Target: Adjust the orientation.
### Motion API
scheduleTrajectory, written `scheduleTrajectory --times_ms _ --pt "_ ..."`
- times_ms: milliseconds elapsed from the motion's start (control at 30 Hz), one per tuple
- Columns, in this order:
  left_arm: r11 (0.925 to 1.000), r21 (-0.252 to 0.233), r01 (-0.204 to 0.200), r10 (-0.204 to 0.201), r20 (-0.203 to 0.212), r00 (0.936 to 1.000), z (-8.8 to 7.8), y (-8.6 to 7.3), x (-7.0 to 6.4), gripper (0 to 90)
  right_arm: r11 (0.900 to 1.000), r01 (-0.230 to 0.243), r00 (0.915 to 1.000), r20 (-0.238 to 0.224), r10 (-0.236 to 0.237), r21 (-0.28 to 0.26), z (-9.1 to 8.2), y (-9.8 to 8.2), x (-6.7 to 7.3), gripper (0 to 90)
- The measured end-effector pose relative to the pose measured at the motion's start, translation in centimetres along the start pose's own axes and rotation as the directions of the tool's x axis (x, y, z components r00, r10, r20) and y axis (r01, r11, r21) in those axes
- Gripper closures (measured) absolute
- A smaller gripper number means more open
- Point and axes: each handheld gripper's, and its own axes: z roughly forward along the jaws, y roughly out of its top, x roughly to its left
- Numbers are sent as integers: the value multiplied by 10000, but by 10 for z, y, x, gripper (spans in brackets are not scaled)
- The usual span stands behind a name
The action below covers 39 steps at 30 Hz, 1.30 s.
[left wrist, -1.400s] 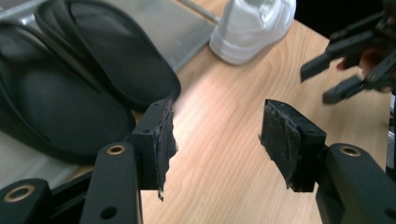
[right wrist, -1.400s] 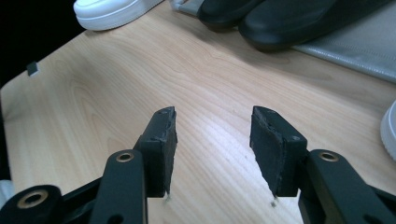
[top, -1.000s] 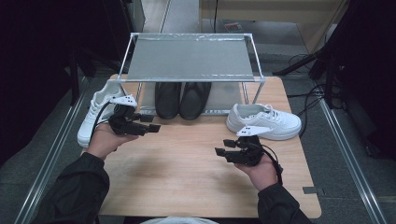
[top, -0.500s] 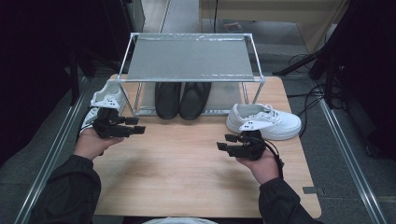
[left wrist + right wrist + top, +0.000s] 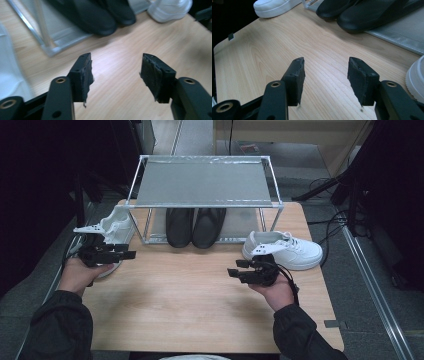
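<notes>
Two white sneakers lie on the wooden table (image 5: 200,290), one at each end of a metal shoe rack (image 5: 202,182). The left sneaker (image 5: 117,227) sits at the table's left edge beside the rack's front-left post; the right sneaker (image 5: 285,251) lies on its sole just off the rack's front-right corner. A pair of black shoes (image 5: 195,226) stands side by side on the rack's lower tray, toes toward the person, between the two sneakers. The rack's grey top shelf spans above them. Bare wood lies in front of both grippers.

The left gripper (image 5: 131,254) hovers just in front of the left sneaker, held level in the left hand (image 5: 80,272), pointing toward the table's middle. Its jaws stand apart and have just been closing a little, with only bare table between them in the left gripper view.

The right gripper (image 5: 235,269) is held level in the right hand (image 5: 277,292), close beside the right sneaker's heel end, pointing leftward. Its jaws gape wide over bare wood, gripping nothing.
</notes>
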Motion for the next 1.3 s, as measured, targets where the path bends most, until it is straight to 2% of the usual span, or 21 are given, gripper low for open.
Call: scheduleTrajectory --times_ms 33,100,133,200,233,267,333,467,633,667,733,767,900,967,1100,1200,1300 --pt "10000 32 -1 1 -120 9999 0 1 3 435 10000 41 10000 -25 -41 25 1 0 0 487" --pt "9997 -80 237 -238 -101 9997 0 2 10 436 9999 86 10000 -5 -86 85 3 1 0 487" --pt "9997 13 259 -258 -137 9996 0 4 13 436 9999 90 10000 -31 -90 116 3 0 0 487" --pt "9999 148 -33 39 -423 9991 -1 7 17 436 9999 11 10000 -11 -11 143 4 0 0 487" --pt "10000 30 -86 87 -450 9990 -3 8 19 442 9999 1 10000 1 -1 162 4 -1 0 487" --pt "10000 -59 39 -41 -337 9994 -6 10 22 454 9999 -19 10000 4 19 142 3 -1 0 487" --pt "9998 -158 126 -135 -540 9985 -7 13 28 466 10000 -49 10000 -54 50 75 4 -1 -1 487" --pt "9995 8 330 -328 -734 9968 -7 17 40 477 9997 -139 9999 -26 140 199 8 -2 -3 487" --pt "9987 -45 512 -514 -1035 9933 -12 26 58 487 9997 13 10000 -50 -12 239 7 -3 1 488" --pt "9986 -51 523 -526 -996 9936 -14 28 62 491 9997 25 10000 -34 -25 236 7 -3 1 488" --pt "9975 130 689 -669 -1187 9907 -15 33 70 495 9996 -37 10000 -2 37 282 7 -4 1 487" --pt "9978 221 627 -594 -1261 9902 -15 36 74 496 9997 -24 10000 6 24 259 7 -4 1 487" --pt "9953 238 935 -893 -1383 9864 -13 42 88 499 9998 -59 10000 -12 59 193 5 -4 1 487" --pt "9923 298 1201 -1153 -1293 9849 -10 44 96 507 9998 -69 10000 38 68 180 4 -5 1 487" --pt "9899 197 1405 -1358 -1528 9789 -7 46 106 517 9999 -94 9998 175 92 124 1 -7 1 484" --pt "9895 472 1368 -1267 -1741 9765 -5 47 112 517 9998 -198 9994 272 198 -7 -4 -9 0 484" --pt "9865 642 1509 -1376 -1767 9746 0 47 117 521 9997 -258 9992 321 256 53 -6 -11 -2 484"
